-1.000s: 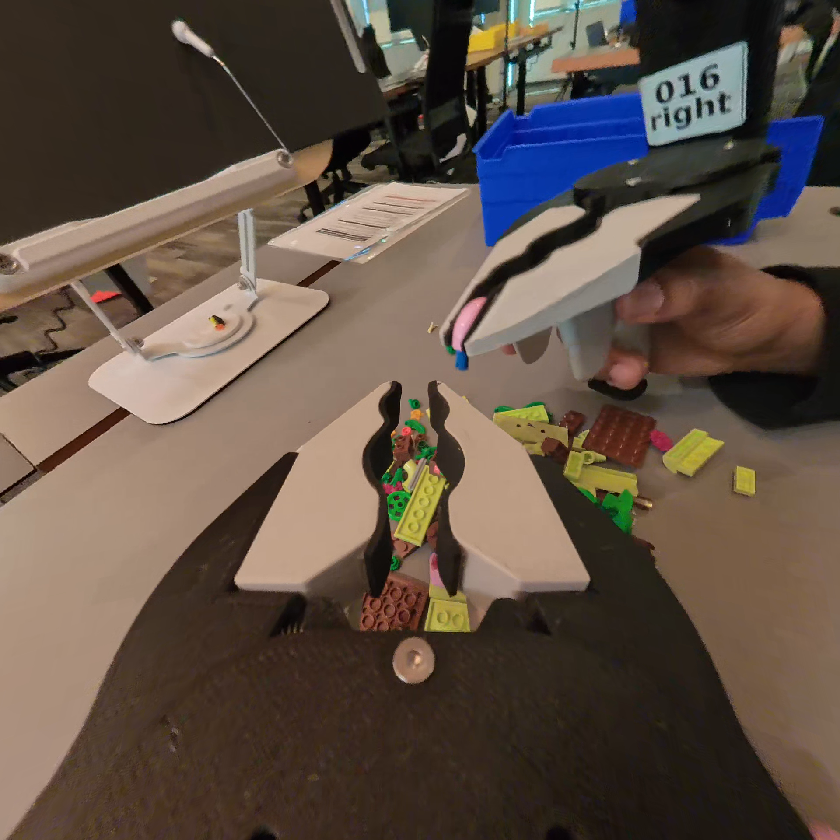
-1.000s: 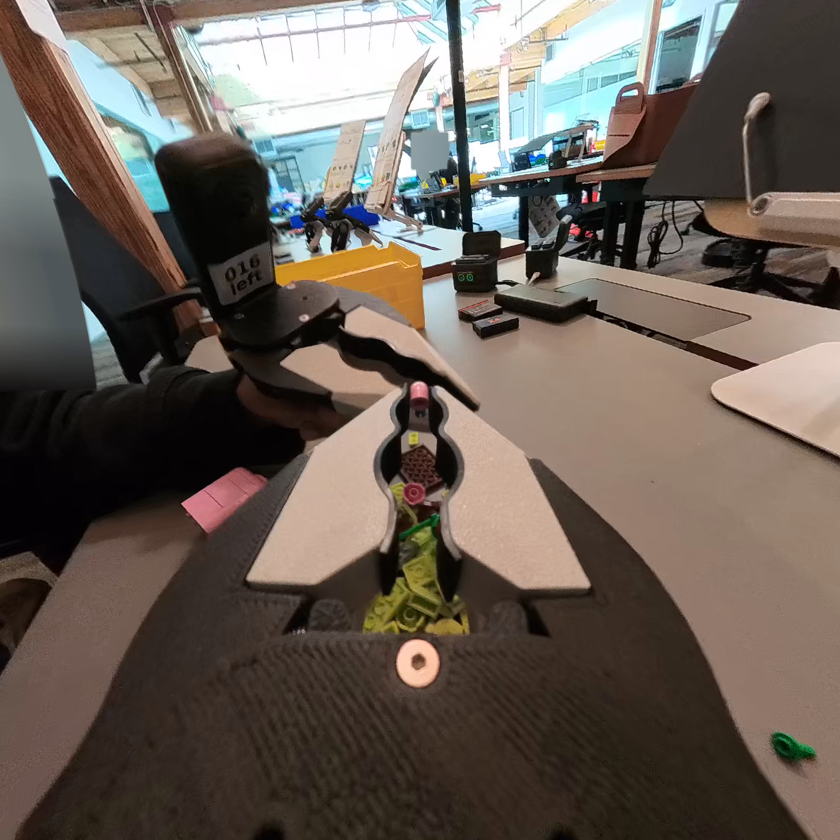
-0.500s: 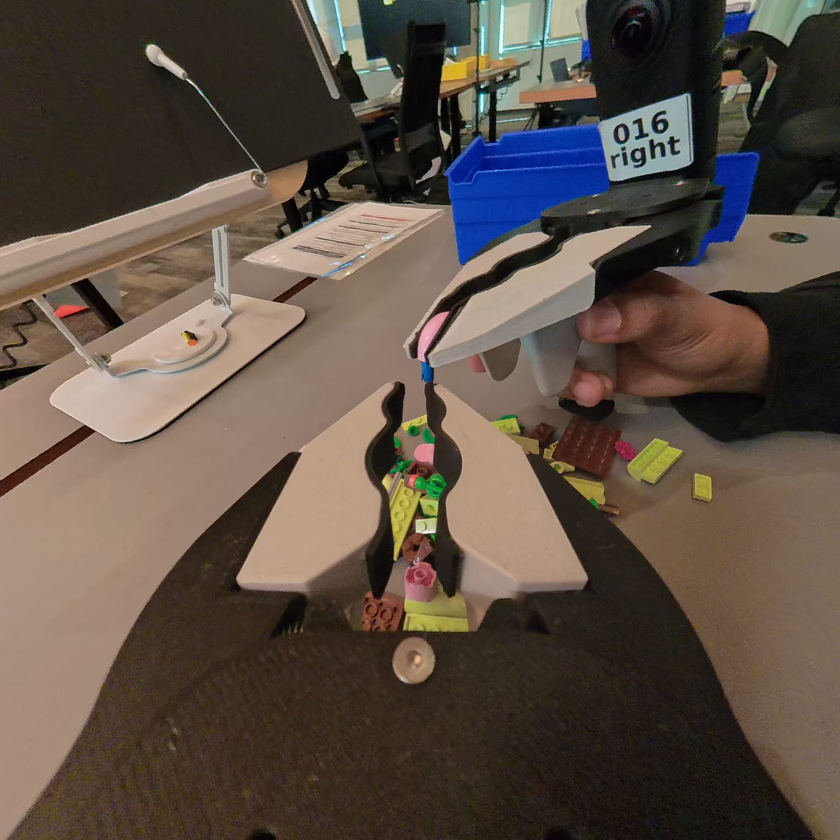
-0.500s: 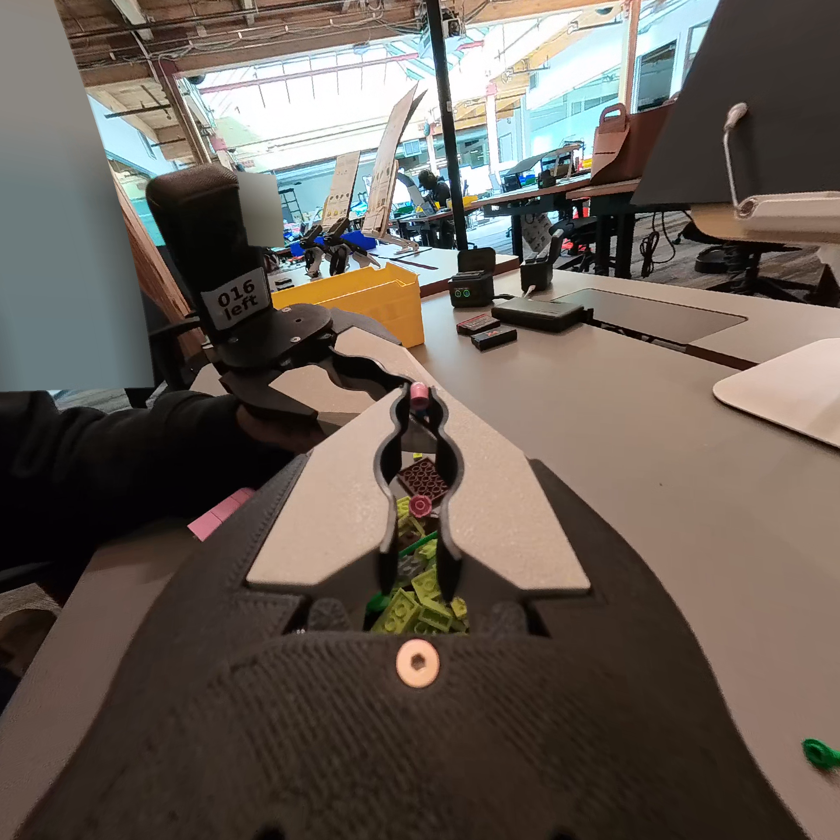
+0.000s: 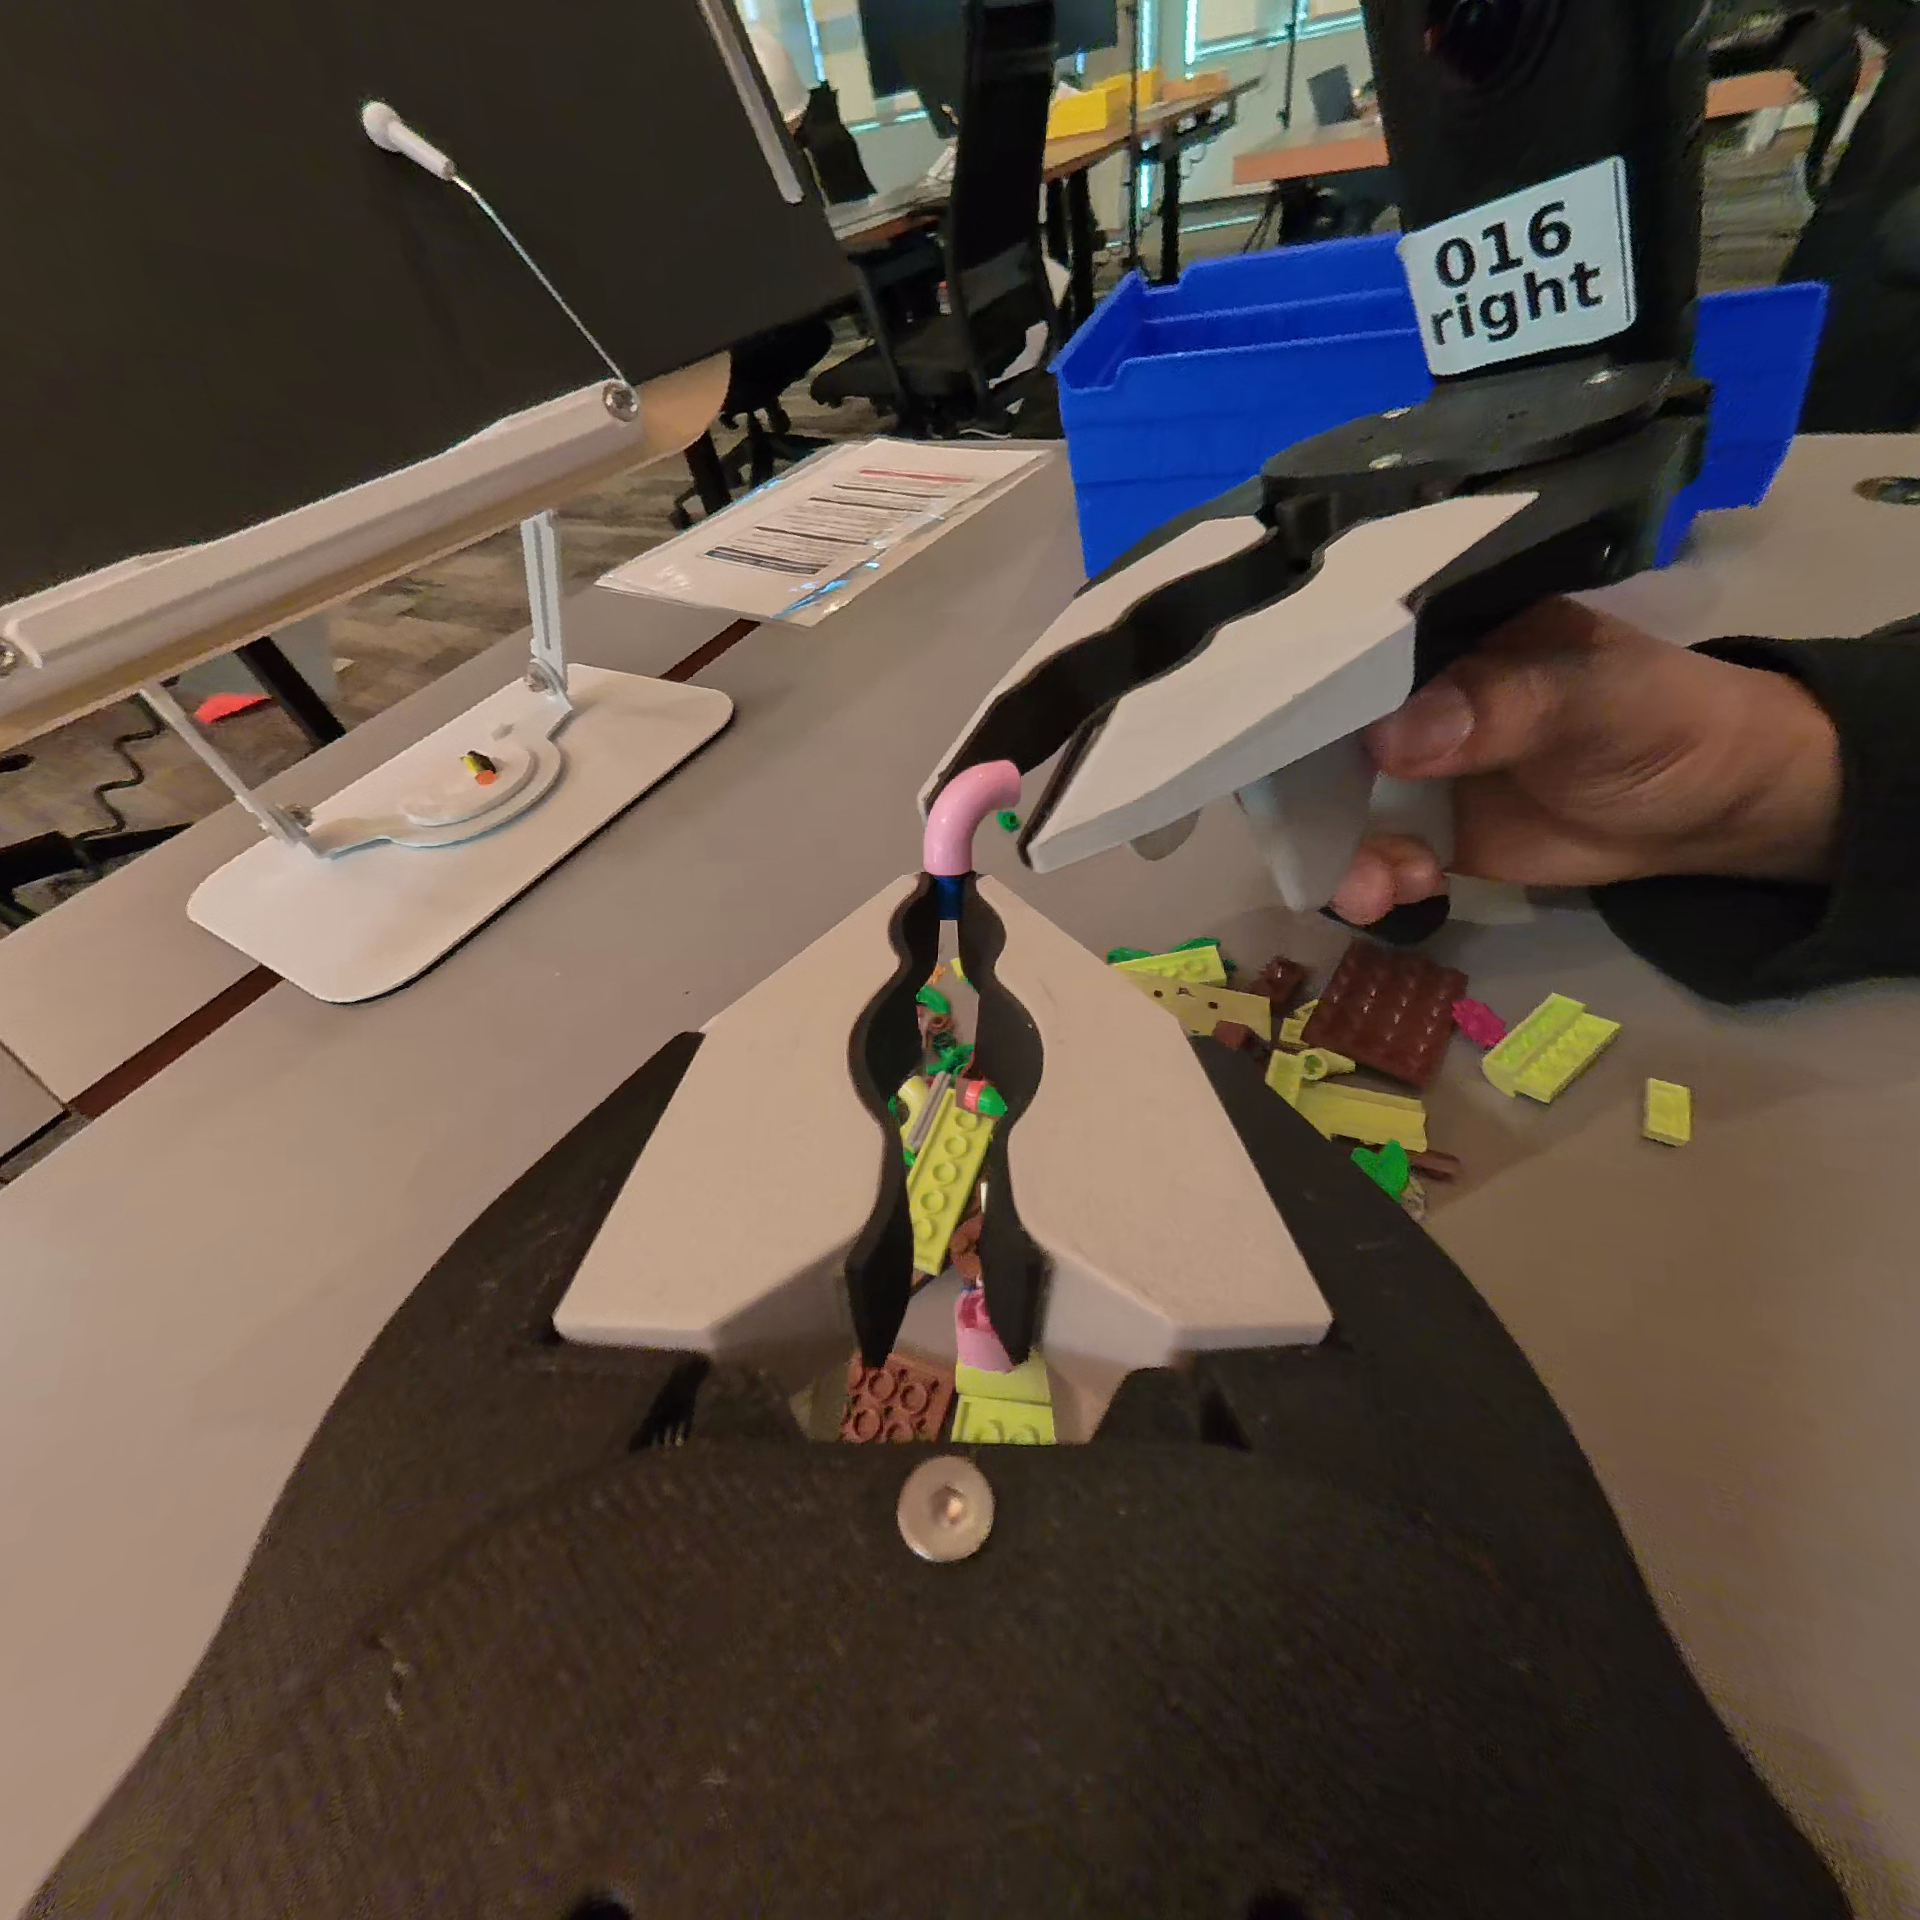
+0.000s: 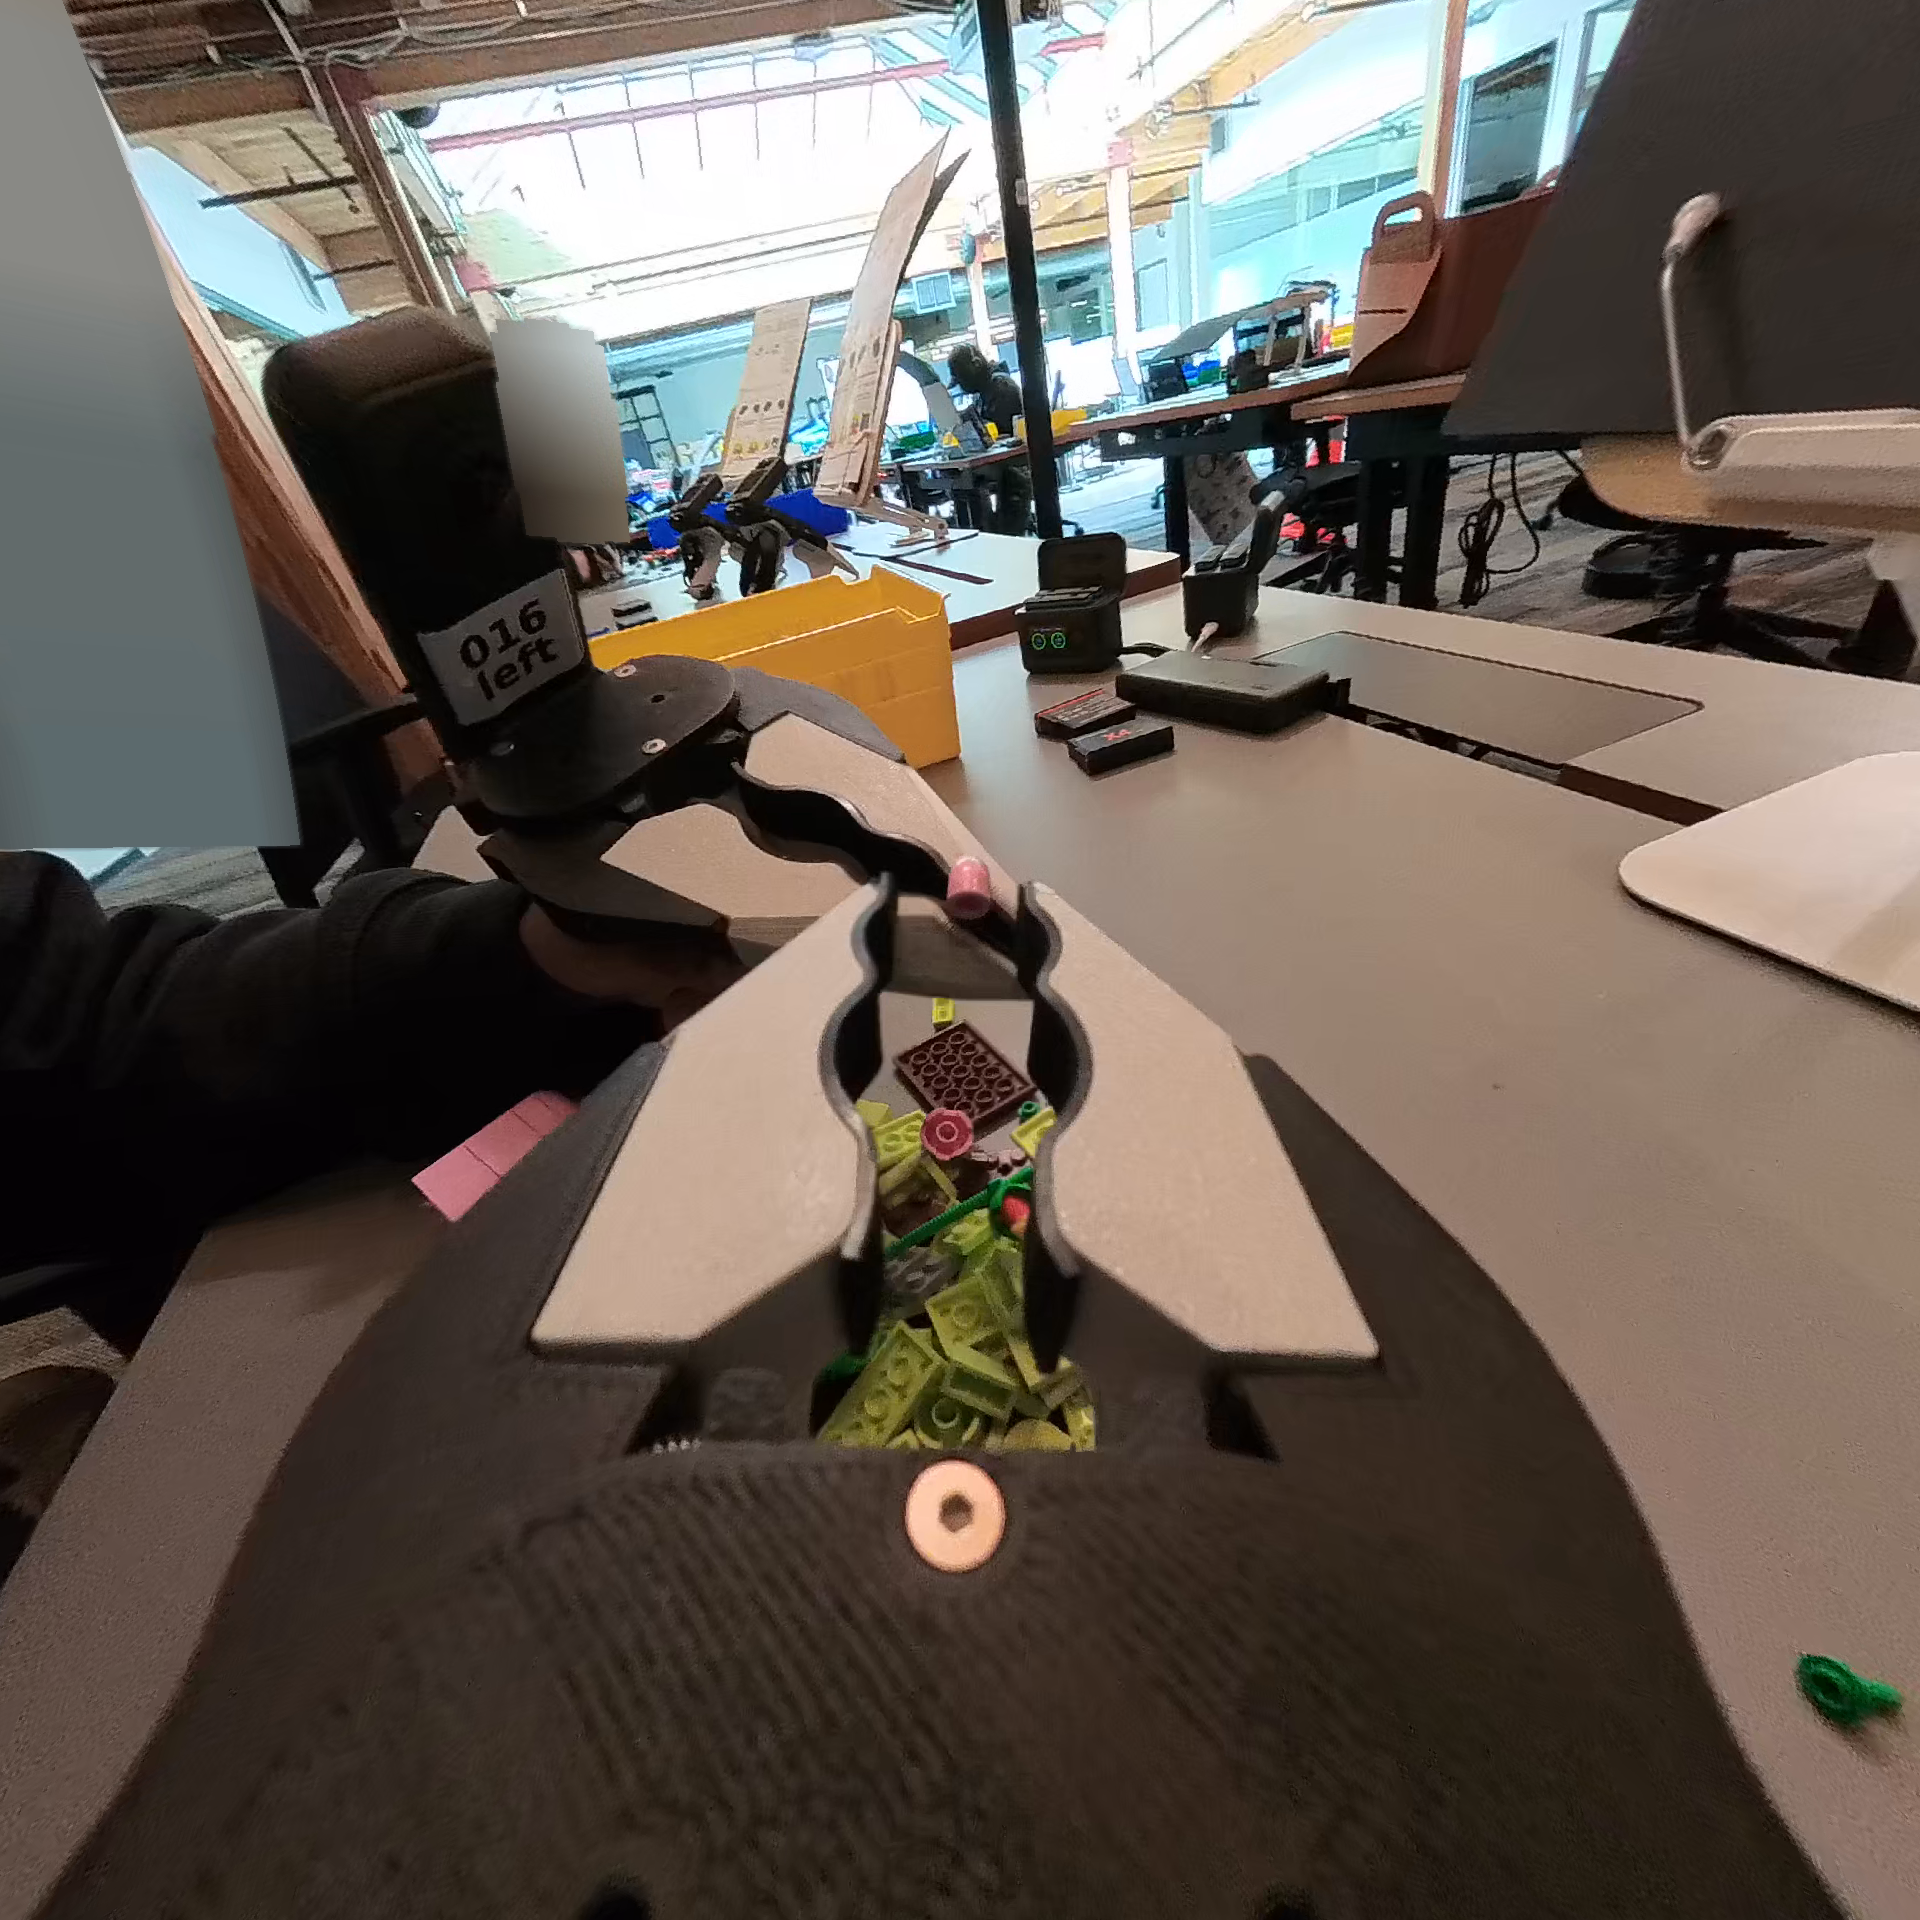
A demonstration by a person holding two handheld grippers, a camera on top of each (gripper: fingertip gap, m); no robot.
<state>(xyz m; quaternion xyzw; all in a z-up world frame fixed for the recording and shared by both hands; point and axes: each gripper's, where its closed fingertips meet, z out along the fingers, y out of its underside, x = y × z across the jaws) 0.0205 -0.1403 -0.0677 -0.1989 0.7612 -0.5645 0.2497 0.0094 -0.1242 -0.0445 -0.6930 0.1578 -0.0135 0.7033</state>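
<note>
My left gripper point(image 5: 949, 891) is shut on the small blue end point(image 5: 948, 900) of a pink curved tube piece point(image 5: 971, 821), which stands up from its tips. My right gripper point(image 5: 985, 828) is open, its two fingertips on either side of the tube's upper end. In the right wrist view the pink end point(image 6: 971, 890) sits between the open tips of my right gripper point(image 6: 956, 906), nearer the right one. The left gripper's fingers point(image 6: 665, 862) reach in from the left. A pile of lime, brown and green bricks point(image 5: 1351, 1049) lies on the grey table under both grippers, also in the right wrist view point(image 6: 956, 1340).
A blue bin point(image 5: 1195, 416) stands behind the right gripper. A white stand base point(image 5: 468, 790) and a paper sheet point(image 5: 831, 520) lie far left. A yellow bin point(image 6: 821, 655), black devices point(image 6: 1216, 691), a pink plate point(image 6: 488, 1153) and a loose green piece point(image 6: 1844, 1688) are on the table. The grippers are tip to tip, or close to it.
My right gripper has opened and let go of the pink tube. My left gripper has closed on its blue lower end.
</note>
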